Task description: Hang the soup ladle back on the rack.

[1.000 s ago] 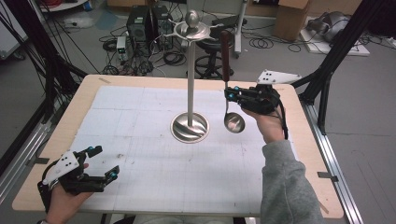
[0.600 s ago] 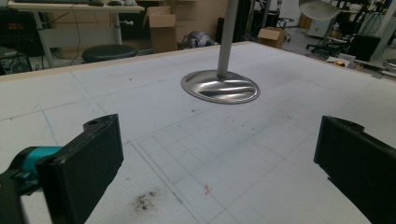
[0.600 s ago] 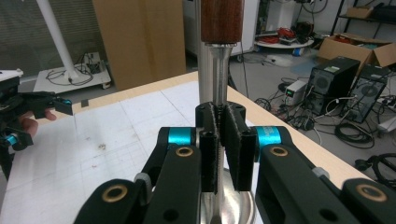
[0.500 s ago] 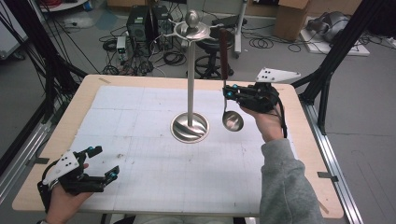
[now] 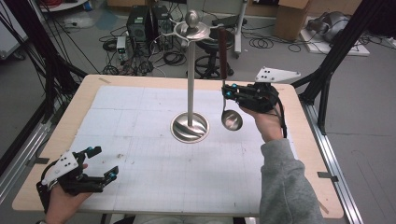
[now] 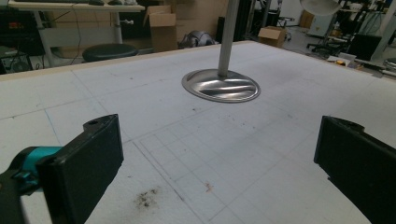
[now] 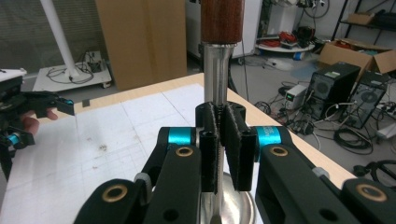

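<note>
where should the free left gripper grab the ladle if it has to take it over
On the wooden handle above the right gripper, coming level from the side: the ladle hangs upright, its steel shaft is already clamped, and the bowl is round and slippery.

Ladle (image 7: 219, 56) handle — top cut off (frame edge) — bowl half hidden.

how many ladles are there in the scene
1. The ladle hangs upright beside the stand, its metal shaft clamped in the right gripper, bowl low above the table, wooden handle up by the stand's top. No others appear.
</note>
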`<state>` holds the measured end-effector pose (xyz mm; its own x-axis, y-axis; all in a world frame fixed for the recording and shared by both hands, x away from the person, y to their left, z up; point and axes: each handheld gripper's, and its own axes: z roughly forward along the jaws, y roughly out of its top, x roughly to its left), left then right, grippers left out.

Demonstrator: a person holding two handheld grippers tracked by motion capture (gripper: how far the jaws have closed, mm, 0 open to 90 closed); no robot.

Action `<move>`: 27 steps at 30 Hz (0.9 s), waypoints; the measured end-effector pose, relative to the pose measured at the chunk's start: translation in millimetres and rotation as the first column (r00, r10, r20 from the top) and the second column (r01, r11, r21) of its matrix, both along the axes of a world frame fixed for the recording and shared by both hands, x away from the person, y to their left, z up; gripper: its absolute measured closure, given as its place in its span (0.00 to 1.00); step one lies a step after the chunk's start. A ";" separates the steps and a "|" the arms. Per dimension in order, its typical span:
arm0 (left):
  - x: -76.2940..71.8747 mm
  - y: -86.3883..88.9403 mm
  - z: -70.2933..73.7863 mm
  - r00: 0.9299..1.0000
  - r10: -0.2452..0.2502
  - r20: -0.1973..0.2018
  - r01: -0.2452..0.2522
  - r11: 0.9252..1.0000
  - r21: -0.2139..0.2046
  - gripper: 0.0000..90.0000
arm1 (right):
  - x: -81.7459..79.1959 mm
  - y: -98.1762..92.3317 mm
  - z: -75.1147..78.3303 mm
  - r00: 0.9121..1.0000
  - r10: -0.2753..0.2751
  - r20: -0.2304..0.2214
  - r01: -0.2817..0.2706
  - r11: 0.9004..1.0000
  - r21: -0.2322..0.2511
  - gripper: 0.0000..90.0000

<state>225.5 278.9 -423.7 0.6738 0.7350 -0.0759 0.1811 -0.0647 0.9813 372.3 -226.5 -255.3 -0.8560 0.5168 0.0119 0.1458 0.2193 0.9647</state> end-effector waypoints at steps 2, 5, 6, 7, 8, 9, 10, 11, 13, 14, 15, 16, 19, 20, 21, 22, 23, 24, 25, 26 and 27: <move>0.1 -0.1 0.0 1.000 -0.001 -0.001 0.001 1.000 0.006 0.02 | -1.4 0.8 0.6 1.000 0.006 0.002 -0.006 1.000 -0.001 0.94; 0.1 -0.2 0.3 1.000 -0.001 0.000 0.001 1.000 0.007 0.02 | -2.6 2.9 0.4 1.000 0.009 0.001 -0.009 1.000 -0.024 0.94; 0.0 -0.1 0.4 1.000 -0.002 0.001 0.002 1.000 0.006 0.02 | -2.5 3.1 0.1 1.000 0.010 0.000 -0.010 1.000 -0.029 0.94; 0.0 -0.1 0.4 1.000 -0.001 0.001 0.001 1.000 0.006 0.02 | -2.5 3.4 -0.2 1.000 0.011 -0.005 -0.011 1.000 -0.029 0.94; 0.0 -0.1 0.3 1.000 -0.001 0.001 0.001 1.000 0.005 0.02 | -2.2 3.5 -0.2 1.000 0.010 -0.004 -0.011 1.000 -0.029 0.94; -0.2 -0.1 0.4 1.000 0.000 -0.001 0.000 1.000 0.006 0.02 | -2.0 3.7 -0.3 1.000 0.009 -0.004 -0.009 1.000 -0.027 0.94; -0.1 -0.1 0.3 1.000 -0.001 0.000 0.001 1.000 0.004 0.02 | -2.0 4.0 -0.3 1.000 0.005 -0.006 -0.006 1.000 -0.027 0.94; -0.1 -0.2 0.2 1.000 0.001 -0.001 -0.001 1.000 0.003 0.02 | -1.5 4.4 -0.4 1.000 0.005 -0.006 -0.005 1.000 -0.027 0.94; -0.2 -0.1 0.3 1.000 0.001 -0.001 -0.001 1.000 0.002 0.02 | -0.8 5.3 -0.7 1.000 0.004 -0.007 -0.004 1.000 -0.030 0.94; -0.2 -0.1 0.2 1.000 0.001 -0.001 -0.001 1.000 0.002 0.02 | -0.7 5.9 -0.9 1.000 0.003 -0.012 -0.004 1.000 -0.030 0.94; -0.2 0.0 0.3 1.000 0.001 -0.001 -0.001 1.000 0.002 0.02 | -0.3 6.4 -1.2 1.000 0.002 -0.010 -0.002 1.000 -0.031 0.94; -0.4 0.0 0.3 1.000 0.000 -0.003 0.000 1.000 0.002 0.02 | 0.2 6.9 -1.3 1.000 -0.001 -0.007 0.001 0.999 -0.033 0.94; -0.7 0.4 0.5 1.000 -0.001 -0.002 0.001 1.000 0.005 0.02 | 0.8 8.7 -1.4 1.000 -0.004 -0.011 0.004 0.999 -0.032 0.94; -0.7 0.4 0.4 1.000 -0.001 -0.002 0.001 1.000 0.004 0.02 | 0.7 9.3 -1.2 1.000 -0.007 -0.014 0.007 0.999 -0.034 0.94; -0.8 0.4 0.4 1.000 -0.001 -0.001 0.001 1.000 0.003 0.02 | 1.0 10.0 -1.1 1.000 -0.006 -0.013 0.005 0.999 -0.033 0.94; -0.9 0.4 0.3 1.000 0.000 -0.002 0.000 1.000 0.003 0.02 | 1.2 10.7 -0.9 1.000 -0.007 -0.014 0.007 0.999 -0.033 0.94; -1.0 0.4 0.3 1.000 0.001 -0.002 -0.001 1.000 0.003 0.02 | 1.6 11.3 -0.7 1.000 -0.011 -0.013 0.010 0.999 -0.035 0.94; -1.1 0.5 0.4 1.000 0.001 -0.002 -0.001 1.000 0.003 0.02 | 1.8 12.0 -0.5 1.000 -0.010 -0.015 0.010 0.999 -0.035 0.94; -1.1 0.6 0.4 1.000 0.002 -0.001 -0.002 1.000 0.003 0.02 | 2.1 12.9 -0.5 1.000 -0.012 -0.017 0.011 0.999 -0.034 0.94; -1.2 0.7 0.5 1.000 0.002 0.000 -0.002 1.000 0.003 0.02 | 2.6 13.3 -0.5 1.000 -0.009 -0.014 0.008 0.999 -0.038 0.94; -1.4 0.7 0.5 1.000 0.004 -0.001 -0.004 1.000 0.001 0.02 | 2.9 14.6 -0.6 1.000 -0.016 -0.017 0.015 0.999 -0.036 0.94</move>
<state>224.1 279.6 -423.2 0.6707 0.7378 -0.0757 0.1824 -0.0651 0.9811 375.2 -211.9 -255.9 -0.8478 0.5302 0.0084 0.1664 0.2509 0.9536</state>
